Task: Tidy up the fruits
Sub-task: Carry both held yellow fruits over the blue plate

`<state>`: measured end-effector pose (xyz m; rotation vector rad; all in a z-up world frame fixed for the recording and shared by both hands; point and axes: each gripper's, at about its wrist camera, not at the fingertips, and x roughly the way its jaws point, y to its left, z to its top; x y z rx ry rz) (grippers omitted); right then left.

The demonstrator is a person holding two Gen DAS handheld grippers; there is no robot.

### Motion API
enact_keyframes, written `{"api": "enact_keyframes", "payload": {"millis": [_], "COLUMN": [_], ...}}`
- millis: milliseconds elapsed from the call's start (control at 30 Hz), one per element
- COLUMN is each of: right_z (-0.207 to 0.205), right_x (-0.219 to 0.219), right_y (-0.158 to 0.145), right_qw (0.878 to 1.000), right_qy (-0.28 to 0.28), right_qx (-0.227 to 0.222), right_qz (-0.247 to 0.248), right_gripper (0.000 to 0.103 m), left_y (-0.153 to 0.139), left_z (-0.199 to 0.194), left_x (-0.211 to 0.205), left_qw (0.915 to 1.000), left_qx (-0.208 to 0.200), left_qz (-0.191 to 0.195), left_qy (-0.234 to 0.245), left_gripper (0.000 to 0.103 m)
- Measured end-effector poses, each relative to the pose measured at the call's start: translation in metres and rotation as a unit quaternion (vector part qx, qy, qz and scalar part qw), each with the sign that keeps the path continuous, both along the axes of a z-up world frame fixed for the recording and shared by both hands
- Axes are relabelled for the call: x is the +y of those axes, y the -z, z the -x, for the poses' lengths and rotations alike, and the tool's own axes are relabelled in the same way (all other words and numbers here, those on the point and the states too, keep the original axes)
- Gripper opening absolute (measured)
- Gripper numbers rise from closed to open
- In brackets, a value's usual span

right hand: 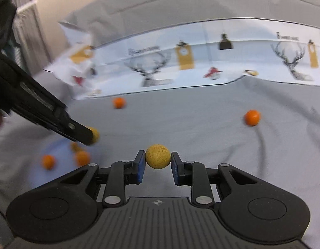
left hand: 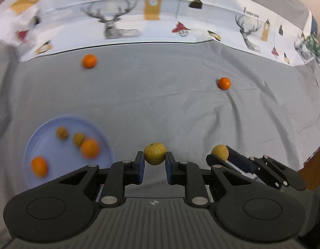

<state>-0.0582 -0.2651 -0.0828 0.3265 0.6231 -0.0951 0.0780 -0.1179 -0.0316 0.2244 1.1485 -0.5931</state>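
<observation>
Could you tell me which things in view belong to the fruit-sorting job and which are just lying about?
Part of the job:
- left tool, shut on a yellow fruit
- right tool, shut on another yellow fruit
- blue plate with fruit on it
- two loose oranges

Lying about:
- grey cloth
- printed deer cloth

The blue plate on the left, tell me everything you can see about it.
The blue plate is round, pale blue and shallow, with a raised rim; it looks like plastic, though blur hides detail. It lies flat on the grey cloth, toward the left wrist view's lower left, partly hidden by the gripper body. On it sit two oranges and two small yellow-brown fruits. Neither gripper touches it.
</observation>
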Motion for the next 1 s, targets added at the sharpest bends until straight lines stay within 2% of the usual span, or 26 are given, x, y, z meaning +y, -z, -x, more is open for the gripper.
{"api": "enact_keyframes", "payload": {"millis": [167,400,567,767,1000], "right_z": [0.021,0.046,0.06,0.073,0.073], "right_x": [0.052,0.12,0.153,0.185,0.196], "right_y": [-0.036,-0.074,-0.088,-0.101,-0.107], "right_qw": [0.999,0.991,0.986,0.978,0.975], "right_qy": [-0.04,-0.11,-0.14,-0.167,-0.168], "right_qx": [-0.018,-0.045,-0.051,-0.058,-0.053], "right_qz": [-0.002,0.064,0.073,0.111,0.133], "right_gripper": [0.028,0.028,0.028,0.028,0.028], "left_y": [-0.026,-0.059,-0.073,-0.079,-0.078], "left_z": [0.035,0.077,0.098,0.112,0.111], "left_x": [0.054,0.129,0.169,0.201,0.217], "left_qw": [0.999,0.9938,0.988,0.9833,0.9799], "left_qx": [-0.016,-0.049,-0.064,-0.079,-0.078], "left_qz": [0.009,0.035,0.059,0.077,0.093], "left_qy": [-0.04,-0.093,-0.127,-0.145,-0.158], "left_gripper": [0.023,0.023,0.023,0.023,0.023]}}
